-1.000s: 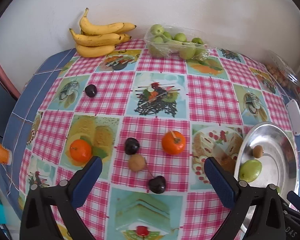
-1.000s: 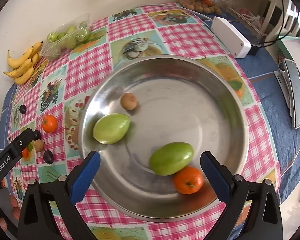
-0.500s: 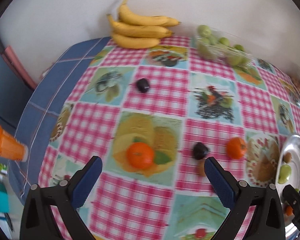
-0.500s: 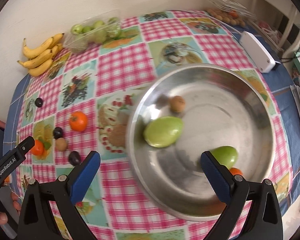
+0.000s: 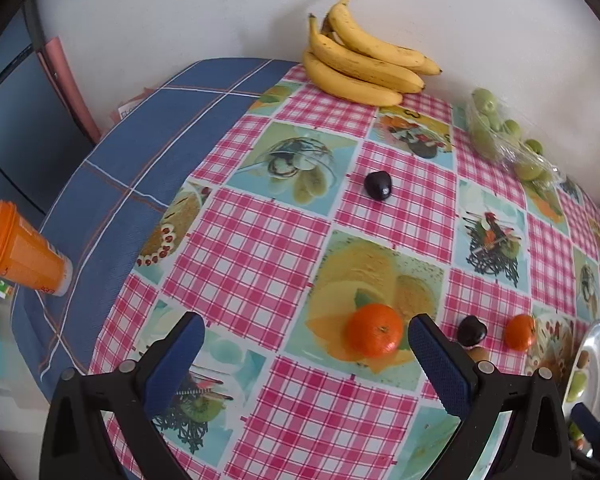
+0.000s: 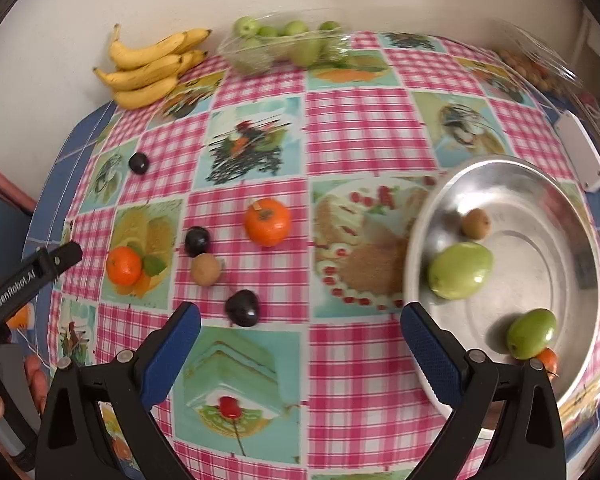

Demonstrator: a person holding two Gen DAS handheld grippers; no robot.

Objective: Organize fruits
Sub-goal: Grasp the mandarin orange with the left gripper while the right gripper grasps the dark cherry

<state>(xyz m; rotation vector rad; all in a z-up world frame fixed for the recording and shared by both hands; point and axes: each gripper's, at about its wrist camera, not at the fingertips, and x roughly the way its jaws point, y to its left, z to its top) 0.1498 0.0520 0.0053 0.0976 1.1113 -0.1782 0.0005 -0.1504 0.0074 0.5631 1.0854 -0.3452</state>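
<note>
The left tongs (image 5: 304,360) are spread wide and empty, low in the frame, just in front of an orange (image 5: 375,335), probably to pick it. The right tongs (image 6: 300,344) gape empty too. Fruit already sits in the metal bowl (image 6: 420,216), right side. Bananas (image 5: 364,68) wait at the top.

You see a pink-and-white checked tablecloth (image 6: 360,120) with turquoise food-picture squares, over a blue cloth (image 5: 140,152) with pale grid lines. Yellow bananas (image 6: 152,68) lie at its far edge, orange mandarins (image 6: 267,222) and dark purple plums (image 6: 197,241) mid-cloth, pale green fruits (image 6: 460,270) in the shiny silver bowl (image 6: 556,208).
</note>
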